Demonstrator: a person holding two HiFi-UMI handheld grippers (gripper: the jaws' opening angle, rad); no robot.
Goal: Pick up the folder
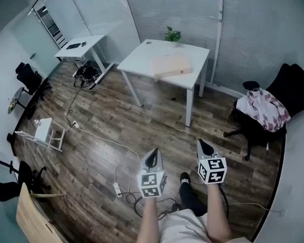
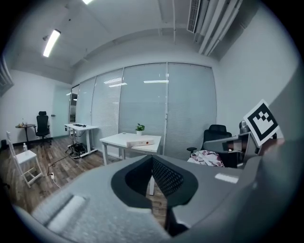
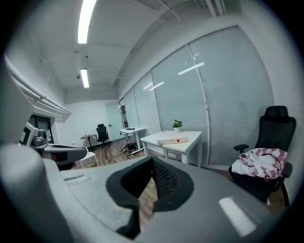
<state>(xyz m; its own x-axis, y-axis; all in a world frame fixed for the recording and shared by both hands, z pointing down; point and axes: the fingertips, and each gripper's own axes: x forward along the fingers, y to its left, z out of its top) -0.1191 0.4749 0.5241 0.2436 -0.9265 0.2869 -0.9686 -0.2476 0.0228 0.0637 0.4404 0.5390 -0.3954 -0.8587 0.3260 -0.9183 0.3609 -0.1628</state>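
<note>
In the head view, my left tool (image 1: 152, 153) and right tool (image 1: 203, 144) are both clenched on nothing. They sit side by side over the wooden floor, well apart from the white worktop (image 1: 140, 55). The folder (image 1: 172, 65) lies flat on the worktop, toward its near right edge, and a potted plant (image 1: 172, 35) stands at the worktop's far edge. I judge that I must first walk up to the worktop, then release one tool's jaws before sliding them onto the folder's edge. A cable (image 1: 98, 137) trails over the floor short of the worktop, so I should step with care. A chair (image 1: 294, 82) draped with cloth stands right of the worktop, off my path.

In the left gripper view, the jaws meet, empty, and the folder shows beyond them on the worktop.

In the right gripper view, the jaws are likewise pressed together with nothing between them. The folder lies on the worktop's near side.
</note>
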